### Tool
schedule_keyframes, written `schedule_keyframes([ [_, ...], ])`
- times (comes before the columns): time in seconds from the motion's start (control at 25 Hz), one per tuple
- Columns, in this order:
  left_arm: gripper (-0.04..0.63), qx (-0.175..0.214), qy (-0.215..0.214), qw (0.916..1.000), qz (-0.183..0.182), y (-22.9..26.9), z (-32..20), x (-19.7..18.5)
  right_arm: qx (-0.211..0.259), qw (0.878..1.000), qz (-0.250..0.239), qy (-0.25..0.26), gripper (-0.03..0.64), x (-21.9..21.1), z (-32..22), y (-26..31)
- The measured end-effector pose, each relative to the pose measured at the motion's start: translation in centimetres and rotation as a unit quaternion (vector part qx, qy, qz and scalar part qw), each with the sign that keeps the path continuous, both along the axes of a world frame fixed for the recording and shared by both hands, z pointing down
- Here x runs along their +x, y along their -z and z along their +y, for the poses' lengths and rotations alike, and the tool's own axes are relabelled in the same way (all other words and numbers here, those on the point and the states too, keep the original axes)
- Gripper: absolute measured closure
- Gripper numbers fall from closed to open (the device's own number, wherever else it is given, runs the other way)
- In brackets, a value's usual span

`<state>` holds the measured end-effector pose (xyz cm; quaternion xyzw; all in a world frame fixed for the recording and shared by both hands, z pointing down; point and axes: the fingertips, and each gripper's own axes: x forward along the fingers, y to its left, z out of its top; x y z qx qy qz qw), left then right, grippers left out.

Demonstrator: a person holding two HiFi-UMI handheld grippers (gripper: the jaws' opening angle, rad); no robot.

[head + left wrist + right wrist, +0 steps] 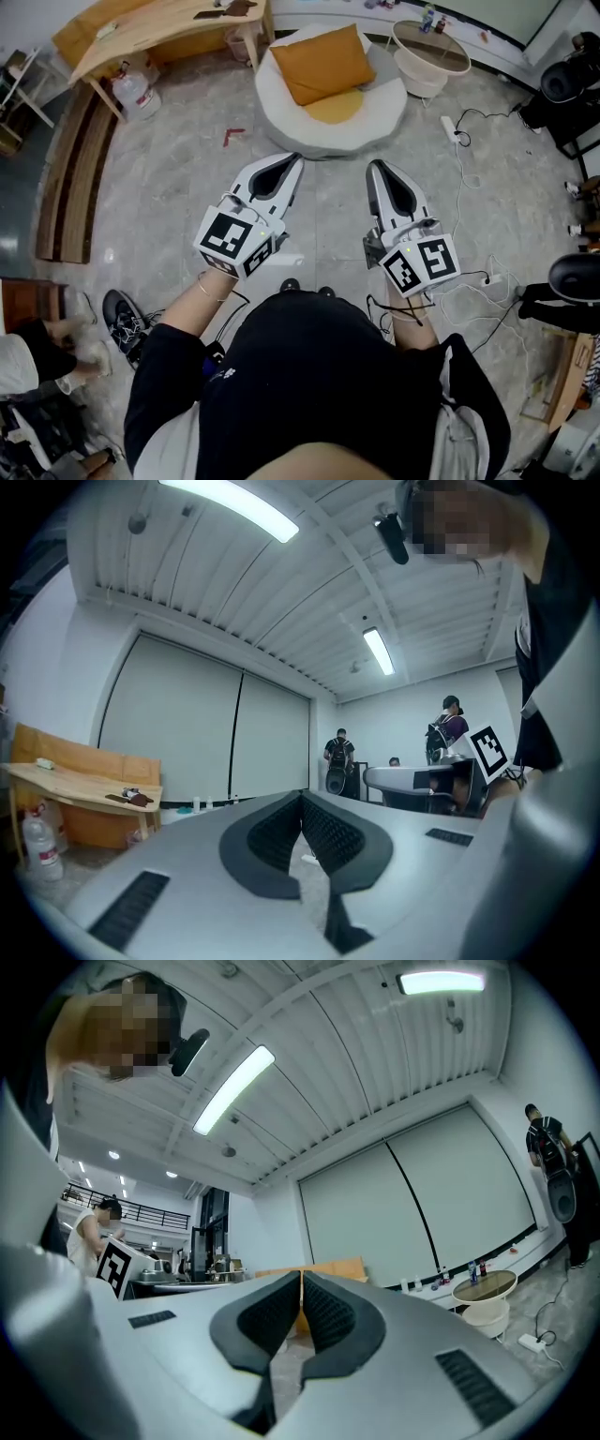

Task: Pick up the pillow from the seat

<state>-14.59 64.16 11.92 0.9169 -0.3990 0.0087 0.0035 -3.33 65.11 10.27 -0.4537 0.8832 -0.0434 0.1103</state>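
**Pillow on the seat, both grippers short of it**

The orange pillow (pixel 328 61) leans against the back of the round white seat (pixel 281 117) at twelve o'clock in the head view. It lies tilted over a yellow seat pad (pixel 337 108), so its front edge is free to be taken. Nothing touches it.

The left gripper (pixel 292 159) and the right gripper (pixel 377 166) are held side by side at about chest level. Both point toward the seat, at eleven and one o'clock of the person, and bare floor (pixel 328 187) lies between their tips and the seat. Each gripper's jaws are clenched tip to tip with nothing between them, so this looks like the approach before any grasp. The jaws will need to part before either can take the pillow.

A round side table (pixel 431 47) stands just beside the seat at two o'clock. A wooden desk (pixel 169 23) sits off at ten o'clock, clear of the path.
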Motion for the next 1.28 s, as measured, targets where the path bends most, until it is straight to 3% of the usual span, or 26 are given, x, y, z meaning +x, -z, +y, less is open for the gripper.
schedule_keyframes([
  [0.72,0.586,0.004,0.004,1.0,0.001,-0.4,-0.3,5.3,0.013,1.0,0.004,0.01,0.594,5.4,-0.3,-0.5],
  [1.28,0.586,0.019,-0.035,0.9989,0.022,0.1,-8.5,6.8,0.014,0.999,0.012,-0.028,0.594,7.0,-7.5,-0.5],
])
